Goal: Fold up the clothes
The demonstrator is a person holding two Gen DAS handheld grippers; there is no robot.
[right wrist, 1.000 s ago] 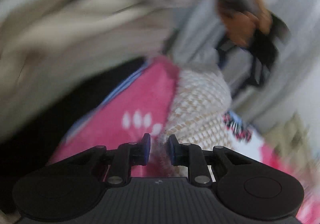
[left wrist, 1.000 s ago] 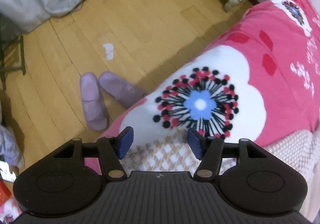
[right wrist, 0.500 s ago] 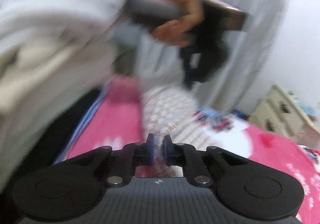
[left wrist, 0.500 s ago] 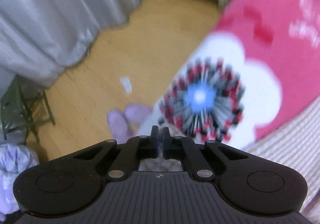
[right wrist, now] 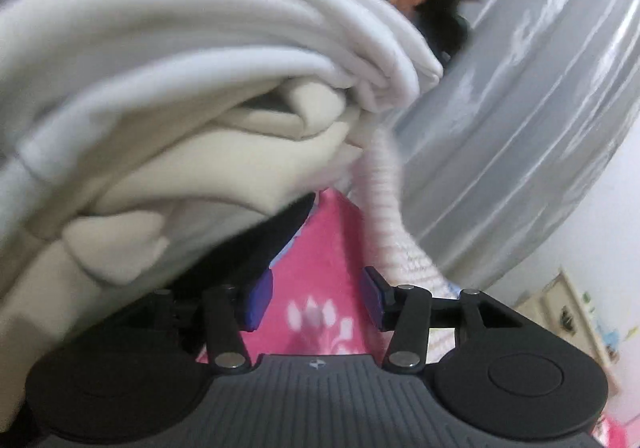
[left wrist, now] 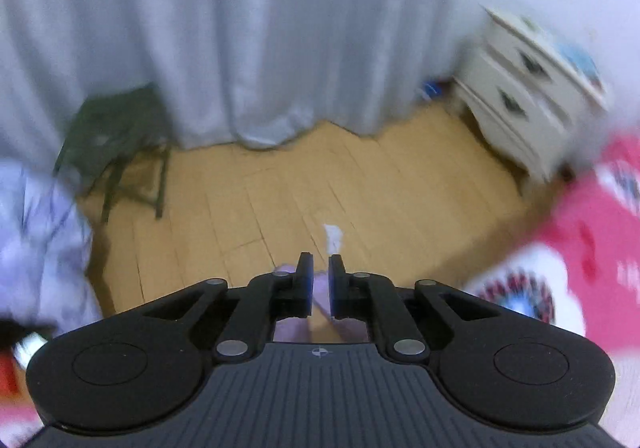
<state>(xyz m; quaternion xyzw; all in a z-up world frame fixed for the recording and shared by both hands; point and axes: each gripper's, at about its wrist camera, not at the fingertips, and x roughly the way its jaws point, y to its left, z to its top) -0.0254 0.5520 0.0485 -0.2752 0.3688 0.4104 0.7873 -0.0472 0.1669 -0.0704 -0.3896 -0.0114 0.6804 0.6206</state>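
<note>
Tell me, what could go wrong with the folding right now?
The right gripper is opening with only pink bedspread behind it, so the knit garment hanging nearby may slump. The left gripper is opening slightly with no cloth between its fingers, so nothing seems to hold the garment.

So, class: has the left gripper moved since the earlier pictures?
Yes. The left gripper has swung up and away from the pink bedspread, now facing the curtain and wooden floor.

1. I see a pink bedspread with a white patch and a blue-centred flower.
2. I note a grey curtain, tan wooden floor and cream dresser.
3. I see white and cream folded clothes.
4. I note a pink-and-white knit garment.
</note>
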